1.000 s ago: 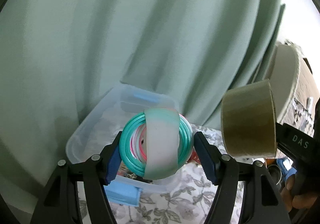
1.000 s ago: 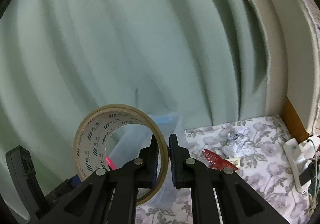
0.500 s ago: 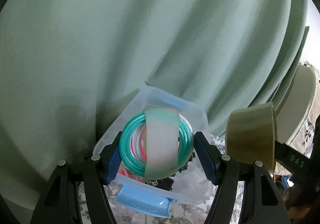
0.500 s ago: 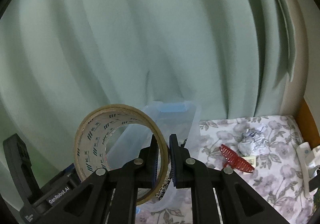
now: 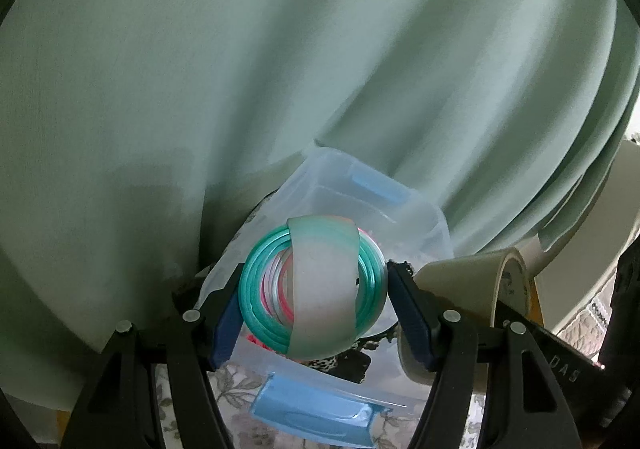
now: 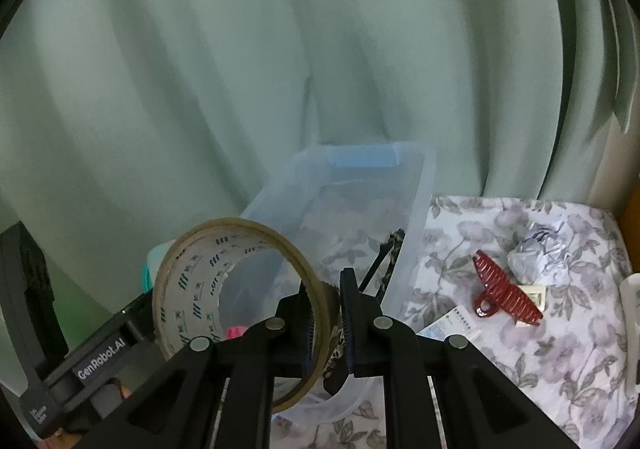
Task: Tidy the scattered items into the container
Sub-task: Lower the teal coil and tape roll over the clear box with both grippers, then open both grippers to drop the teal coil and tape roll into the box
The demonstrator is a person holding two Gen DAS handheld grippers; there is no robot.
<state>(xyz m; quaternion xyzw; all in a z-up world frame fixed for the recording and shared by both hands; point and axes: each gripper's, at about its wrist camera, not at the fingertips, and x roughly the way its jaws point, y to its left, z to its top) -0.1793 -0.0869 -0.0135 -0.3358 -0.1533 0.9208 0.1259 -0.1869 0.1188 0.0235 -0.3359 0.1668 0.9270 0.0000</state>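
Observation:
My left gripper (image 5: 314, 295) is shut on a teal ring bundle (image 5: 316, 289) wrapped in a pale band, held over the clear plastic container (image 5: 376, 209) with blue latches. My right gripper (image 6: 326, 323) is shut on the wall of a brown tape roll (image 6: 236, 297), held over the container's near left corner (image 6: 416, 185). The tape roll also shows at the right of the left wrist view (image 5: 468, 289). The left gripper body (image 6: 96, 357) shows at the lower left of the right wrist view. A leopard-print item (image 6: 394, 249) lies in the container.
A red hair claw (image 6: 504, 293), crumpled paper (image 6: 536, 253), a small card (image 6: 532, 297) and a flat packet (image 6: 452, 325) lie on the floral cloth (image 6: 520, 369) right of the container. A green curtain (image 6: 280, 49) hangs behind.
Both grippers have moved forward and down toward the container, which now looks larger and nearer. The tape roll has come closer to the left gripper. Both grips are unchanged.

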